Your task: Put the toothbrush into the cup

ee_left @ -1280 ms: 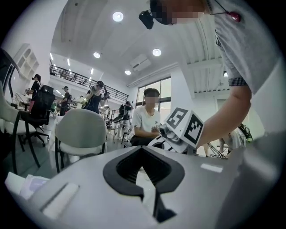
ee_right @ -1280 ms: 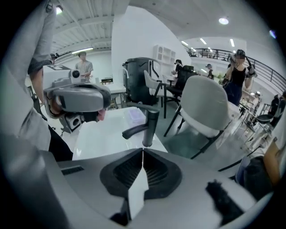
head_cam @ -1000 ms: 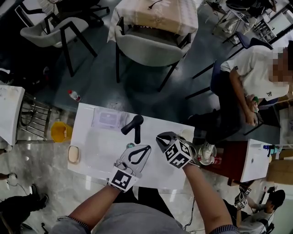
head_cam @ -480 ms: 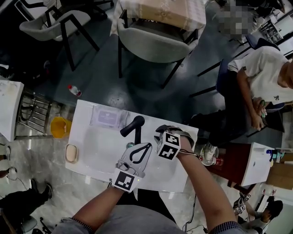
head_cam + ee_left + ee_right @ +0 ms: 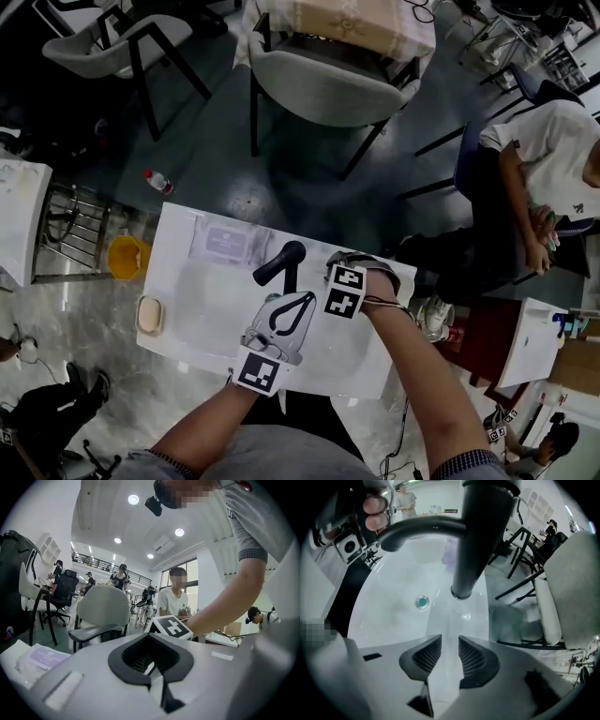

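Note:
I find no toothbrush and no cup in any view. In the head view my right gripper (image 5: 339,277) points straight down at the white sink (image 5: 206,309), just right of the black faucet (image 5: 278,262). Its jaws are opening. In the right gripper view the gap between the ribbed pads (image 5: 472,657) shows only bare sink rim, with the faucet base (image 5: 480,536) ahead and the drain (image 5: 422,602) to the left. My left gripper (image 5: 302,300) hovers over the basin in front of the faucet, its jaws meeting at the tips, nothing seen in them.
A wipes packet (image 5: 223,244) lies at the counter's back left and a soap dish (image 5: 149,315) at its left end. Beyond the counter are a grey chair (image 5: 319,84), a yellow bin (image 5: 127,255), a bottle (image 5: 157,181) on the floor, and a seated person (image 5: 544,178).
My right gripper has dropped toward the sink beside the faucet and rolled, so its marker cube now faces up. The left gripper has shifted a little toward the faucet.

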A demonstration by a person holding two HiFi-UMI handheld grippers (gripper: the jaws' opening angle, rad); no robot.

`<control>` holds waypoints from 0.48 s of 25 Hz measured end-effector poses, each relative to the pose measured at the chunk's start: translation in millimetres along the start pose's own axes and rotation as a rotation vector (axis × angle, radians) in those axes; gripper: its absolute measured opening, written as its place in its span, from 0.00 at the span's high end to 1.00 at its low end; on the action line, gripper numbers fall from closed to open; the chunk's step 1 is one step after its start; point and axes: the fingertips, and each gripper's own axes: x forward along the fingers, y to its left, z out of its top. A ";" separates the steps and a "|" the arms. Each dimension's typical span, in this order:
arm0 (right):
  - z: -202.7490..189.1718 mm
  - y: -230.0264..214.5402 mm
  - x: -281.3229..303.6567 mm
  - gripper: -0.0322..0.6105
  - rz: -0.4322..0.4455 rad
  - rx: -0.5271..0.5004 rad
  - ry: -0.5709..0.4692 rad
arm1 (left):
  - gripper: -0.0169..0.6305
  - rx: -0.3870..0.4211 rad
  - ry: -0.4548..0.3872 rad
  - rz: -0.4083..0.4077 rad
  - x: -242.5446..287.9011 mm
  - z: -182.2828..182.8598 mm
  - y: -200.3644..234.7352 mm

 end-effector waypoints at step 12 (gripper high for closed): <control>0.6 4.5 14.7 0.85 0.127 -0.042 0.053 | 0.96 -0.012 0.014 -0.001 -1.5 -5.0 2.9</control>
